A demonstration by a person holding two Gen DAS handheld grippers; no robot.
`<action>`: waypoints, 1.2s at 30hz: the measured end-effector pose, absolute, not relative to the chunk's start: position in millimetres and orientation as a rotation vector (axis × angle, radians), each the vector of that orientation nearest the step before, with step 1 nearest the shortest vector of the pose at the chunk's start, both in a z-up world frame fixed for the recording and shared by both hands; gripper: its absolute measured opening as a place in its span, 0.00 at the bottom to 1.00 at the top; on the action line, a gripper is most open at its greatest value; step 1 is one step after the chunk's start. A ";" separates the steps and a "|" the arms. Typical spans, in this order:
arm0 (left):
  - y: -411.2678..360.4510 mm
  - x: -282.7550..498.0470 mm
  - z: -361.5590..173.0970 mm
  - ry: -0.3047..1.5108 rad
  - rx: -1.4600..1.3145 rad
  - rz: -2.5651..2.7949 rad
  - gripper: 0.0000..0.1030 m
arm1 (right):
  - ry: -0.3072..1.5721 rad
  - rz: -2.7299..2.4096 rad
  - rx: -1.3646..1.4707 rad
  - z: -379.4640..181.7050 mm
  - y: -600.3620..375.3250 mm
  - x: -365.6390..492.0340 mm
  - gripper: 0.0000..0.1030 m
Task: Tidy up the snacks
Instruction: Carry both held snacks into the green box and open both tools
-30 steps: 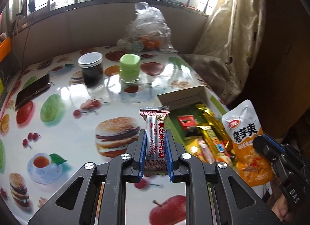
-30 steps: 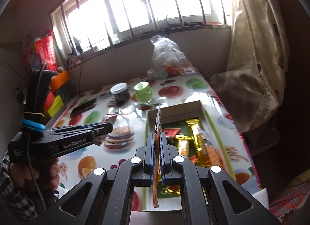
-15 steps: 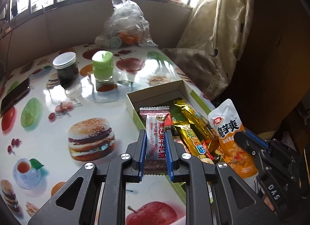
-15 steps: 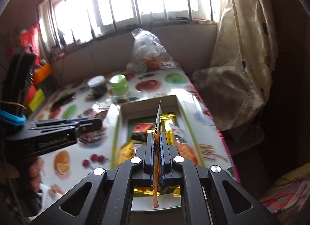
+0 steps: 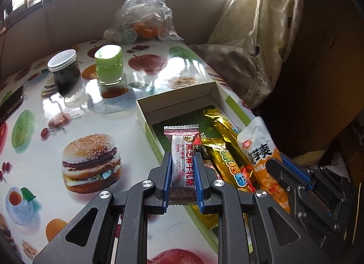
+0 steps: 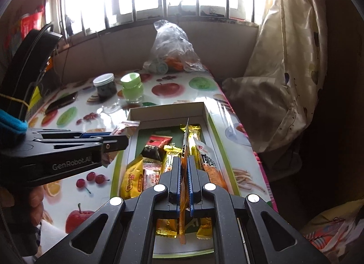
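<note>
Open cardboard box (image 5: 175, 95) on fruit-print table (image 5: 86, 127) holds gold bars (image 5: 225, 150) and mixed wrappers (piled). Left gripper (image 5: 182, 170) clamps sesame candy bar (image 5: 182, 150) above it; right gripper (image 6: 184, 173) clamps orange pouch (image 5: 261, 150).

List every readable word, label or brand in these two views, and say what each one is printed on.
"黑芝麻牛轧糖": white candy bar held in the left gripper.
"GenRobot.AI": side of the left gripper, seen from the right wrist view.
Orange pouch in the right gripper: large characters, partly covered, not fully readable.
Gold wrapper in the box: cartoon lettering, too distorted to read.
Other packets: too small or blurred.
</note>
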State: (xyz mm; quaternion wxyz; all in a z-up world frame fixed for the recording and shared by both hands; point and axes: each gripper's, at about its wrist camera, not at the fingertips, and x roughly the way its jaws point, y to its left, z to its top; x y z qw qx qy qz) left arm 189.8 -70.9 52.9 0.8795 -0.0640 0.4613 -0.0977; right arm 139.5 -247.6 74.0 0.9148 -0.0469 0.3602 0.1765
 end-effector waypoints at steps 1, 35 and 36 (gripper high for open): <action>-72.3 191.4 50.8 0.968 -0.133 -0.205 0.18 | 0.745 0.372 -0.097 72.0 -245.9 139.9 0.05; -80.9 177.5 62.5 0.957 -0.121 -0.256 0.37 | 0.797 0.360 0.018 69.2 -254.3 126.0 0.33; -79.8 175.4 63.7 0.954 -0.118 -0.253 0.37 | 0.796 0.350 0.017 70.6 -255.2 122.9 0.35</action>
